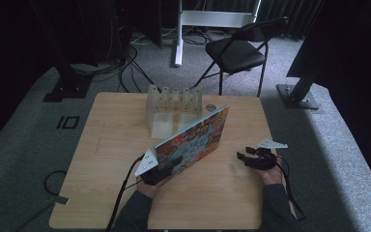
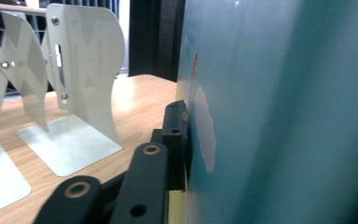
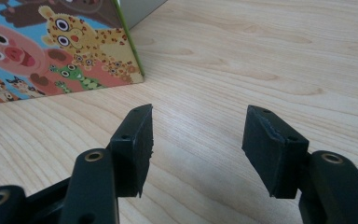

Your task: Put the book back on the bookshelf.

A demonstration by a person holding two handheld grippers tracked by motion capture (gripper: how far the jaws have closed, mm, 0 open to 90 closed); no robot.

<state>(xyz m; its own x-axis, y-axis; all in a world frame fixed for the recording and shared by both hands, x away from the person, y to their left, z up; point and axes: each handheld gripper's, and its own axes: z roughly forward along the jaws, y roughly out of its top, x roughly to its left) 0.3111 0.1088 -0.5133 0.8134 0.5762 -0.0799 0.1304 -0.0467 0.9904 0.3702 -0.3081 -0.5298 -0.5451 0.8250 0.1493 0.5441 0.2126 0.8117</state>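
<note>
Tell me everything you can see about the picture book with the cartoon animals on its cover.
The thin picture book with the colourful cartoon-animal cover stands tilted on its lower edge on the light wooden table, in front of the white metal bookend rack. Its other face looks plain teal. The left gripper clamps its near lower corner.

I am seeing a white folding rack (image 1: 174, 104) standing at the far side of the table (image 1: 101, 159). Beyond the table, a black chair (image 1: 239, 50) is sitting on grey carpet (image 1: 24, 145), with cables (image 1: 130, 67) lying near a white stand (image 1: 178, 34).
</note>
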